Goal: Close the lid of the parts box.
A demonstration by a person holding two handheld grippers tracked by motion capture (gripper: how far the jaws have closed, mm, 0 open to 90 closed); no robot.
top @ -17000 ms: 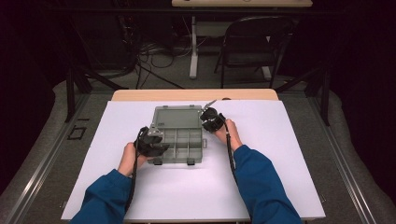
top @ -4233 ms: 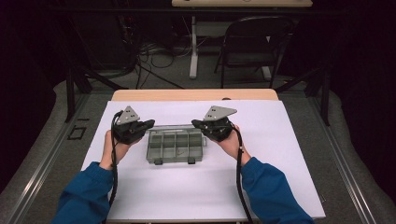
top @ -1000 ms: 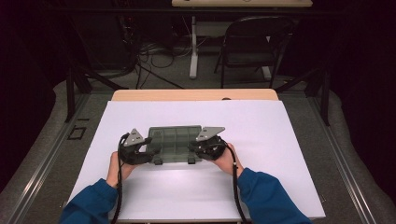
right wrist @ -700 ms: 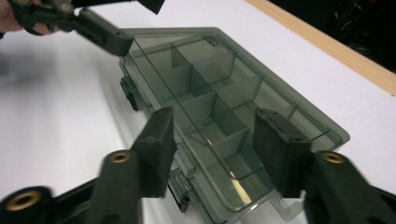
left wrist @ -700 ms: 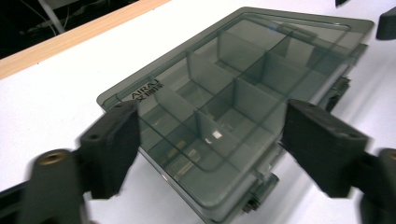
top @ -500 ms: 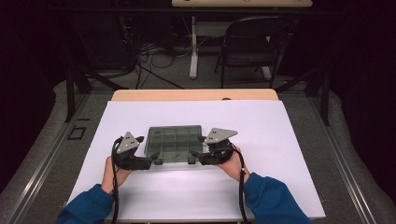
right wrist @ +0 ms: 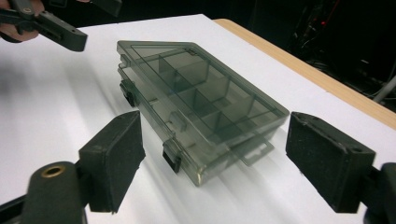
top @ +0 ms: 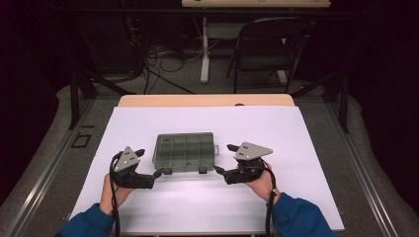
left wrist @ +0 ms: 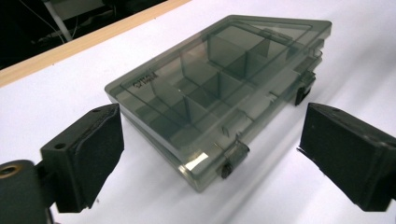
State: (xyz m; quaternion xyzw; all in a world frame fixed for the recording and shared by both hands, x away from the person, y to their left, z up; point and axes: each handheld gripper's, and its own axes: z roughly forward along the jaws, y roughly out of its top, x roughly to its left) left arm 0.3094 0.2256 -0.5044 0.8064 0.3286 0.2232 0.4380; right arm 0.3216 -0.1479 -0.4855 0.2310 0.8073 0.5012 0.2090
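The smoky translucent compartment box (top: 185,151) lies flat and closed near the middle of the white counter (top: 306,148), its lid down over the dividers and its two dark latches (top: 202,170) on the edge facing the person. It looks like thin, hard plastic: light, stiff, smooth enough to slide on the sheet, and likely to crack or pop a latch if squeezed hard. The safest hold would probably be across the short side walls or at the corners, where the shell is stiffest; the lid's flat middle would flex.

The left gripper (top: 159,173) sits at about 7 o'clock from the box, just off its near left corner and not touching it. Its jaws have just been opening and stand wide, with nothing between them; in the left gripper view the box lies ahead beyond the pads (left wrist: 95,149). The right gripper (top: 216,169) sits at about 4 o'clock, just beside the near right corner, also clear of the box. Its jaws have likewise just been opening and hold nothing.
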